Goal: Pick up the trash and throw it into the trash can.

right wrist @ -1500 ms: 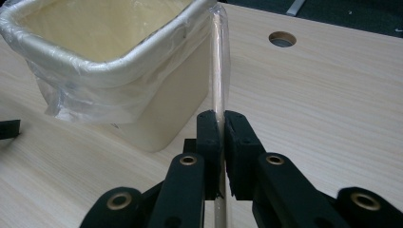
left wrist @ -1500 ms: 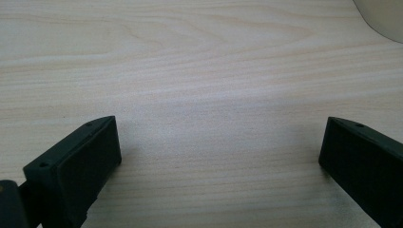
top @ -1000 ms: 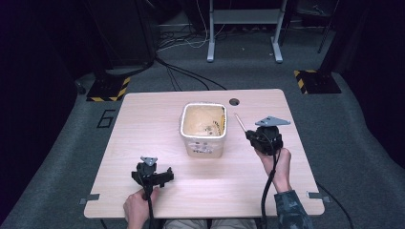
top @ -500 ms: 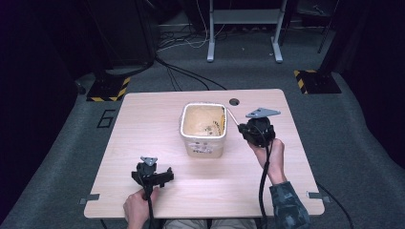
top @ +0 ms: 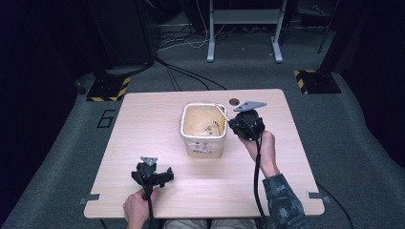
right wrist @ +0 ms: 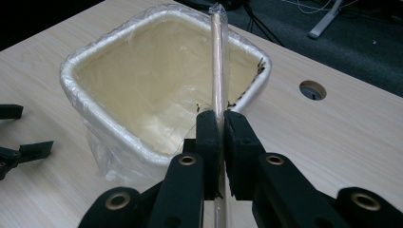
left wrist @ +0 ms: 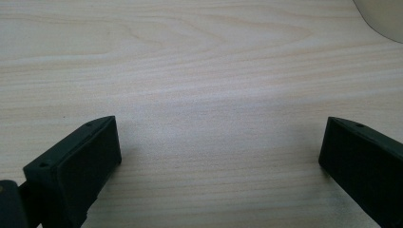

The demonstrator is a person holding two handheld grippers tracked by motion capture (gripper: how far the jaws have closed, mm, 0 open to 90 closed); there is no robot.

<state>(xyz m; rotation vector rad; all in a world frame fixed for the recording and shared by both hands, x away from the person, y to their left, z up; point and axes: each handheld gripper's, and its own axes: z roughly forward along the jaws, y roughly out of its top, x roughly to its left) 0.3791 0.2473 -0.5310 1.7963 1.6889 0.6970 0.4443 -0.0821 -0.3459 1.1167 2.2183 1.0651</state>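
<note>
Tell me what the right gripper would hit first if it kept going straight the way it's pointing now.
Probably the lined bin. The right gripper, shut on a wrapped straw, points across the bin's open top, so the straw's tip likely passes over the far rim; depth is unclear.

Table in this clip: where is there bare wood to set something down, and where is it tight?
Bare table runs along the left side, from the bin to the left edge, and along the near edge between the left gripper and the right forearm. It is crowded at the bin's right rim, where the right gripper holds a wrapped straw over it, near the cable hole.
</note>
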